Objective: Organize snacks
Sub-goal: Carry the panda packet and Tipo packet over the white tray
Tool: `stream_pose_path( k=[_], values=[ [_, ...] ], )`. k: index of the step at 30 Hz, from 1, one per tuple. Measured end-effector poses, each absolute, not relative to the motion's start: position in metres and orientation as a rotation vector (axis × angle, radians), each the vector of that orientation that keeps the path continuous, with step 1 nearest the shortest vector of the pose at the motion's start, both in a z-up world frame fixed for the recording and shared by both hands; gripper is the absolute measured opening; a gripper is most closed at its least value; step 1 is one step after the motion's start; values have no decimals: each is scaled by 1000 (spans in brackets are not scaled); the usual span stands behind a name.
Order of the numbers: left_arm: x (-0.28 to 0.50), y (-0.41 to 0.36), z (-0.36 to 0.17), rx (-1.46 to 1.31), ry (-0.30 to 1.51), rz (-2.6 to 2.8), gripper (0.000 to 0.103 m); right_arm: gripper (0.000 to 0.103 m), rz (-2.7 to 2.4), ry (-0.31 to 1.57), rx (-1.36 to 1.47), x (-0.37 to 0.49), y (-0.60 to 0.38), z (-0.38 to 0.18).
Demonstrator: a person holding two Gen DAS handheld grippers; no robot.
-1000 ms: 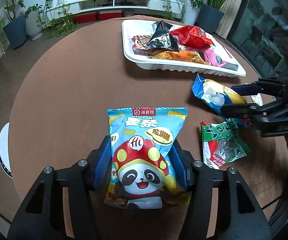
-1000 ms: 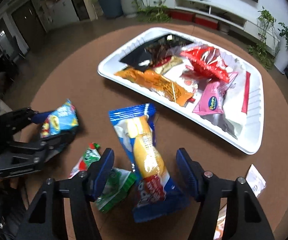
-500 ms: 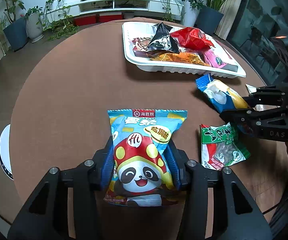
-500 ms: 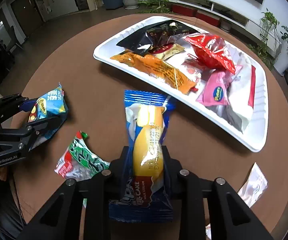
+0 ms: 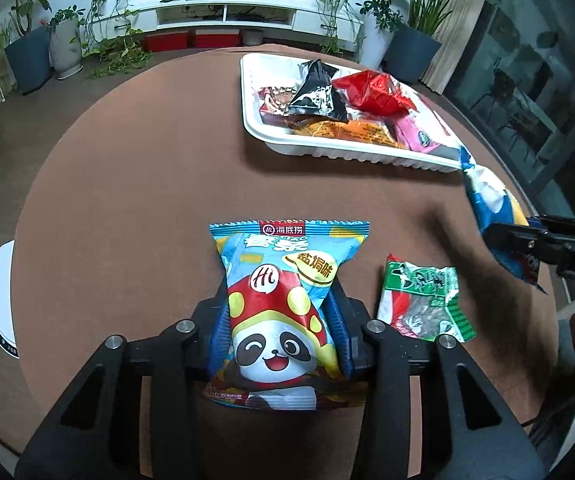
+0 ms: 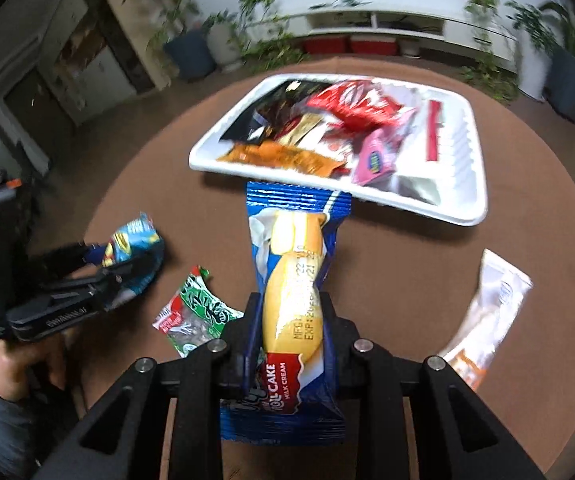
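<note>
Left wrist view: left gripper (image 5: 278, 322) squeezing panda snack bag (image 5: 281, 308), jaws just been closing on it. Bag sits at 6 o'clock on round brown table (image 5: 135, 200), near its edge. Big bare patch from 9 to 12. White tray (image 5: 351, 152) full of snacks at 1 o'clock. Green packet (image 5: 423, 304) just beside, at 3. Plants, white shelf behind.

Right wrist view: right gripper (image 6: 289, 338) clamped on blue roll cake pack (image 6: 293, 308), top reaching tray's (image 6: 463, 184) front rim. White-orange packet (image 6: 487, 304) at 3, near table edge.
</note>
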State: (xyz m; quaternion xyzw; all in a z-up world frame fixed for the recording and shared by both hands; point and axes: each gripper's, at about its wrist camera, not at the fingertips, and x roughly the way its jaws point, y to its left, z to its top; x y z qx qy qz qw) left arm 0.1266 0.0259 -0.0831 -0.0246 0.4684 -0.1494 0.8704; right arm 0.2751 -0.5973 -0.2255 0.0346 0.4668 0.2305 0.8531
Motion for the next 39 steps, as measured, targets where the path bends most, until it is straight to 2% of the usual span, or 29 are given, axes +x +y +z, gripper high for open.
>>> stream_pose_path(
  k=[11, 18, 23, 30, 39],
  values=[
    [143, 31, -33, -138, 897, -381, 39, 28, 429, 919, 319, 286, -655, -203],
    [194, 26, 23, -124, 815, -390, 39, 28, 382, 846, 427, 315, -670, -166],
    [242, 10, 43, -98, 798, -392, 39, 28, 378, 767, 420, 349, -661, -126],
    [308, -8, 23, -97, 860, -361, 39, 28, 393, 745, 372, 402, -624, -106],
    [357, -39, -41, -63, 938, -347, 39, 28, 316, 894, 316, 453, -602, -169]
  ],
)
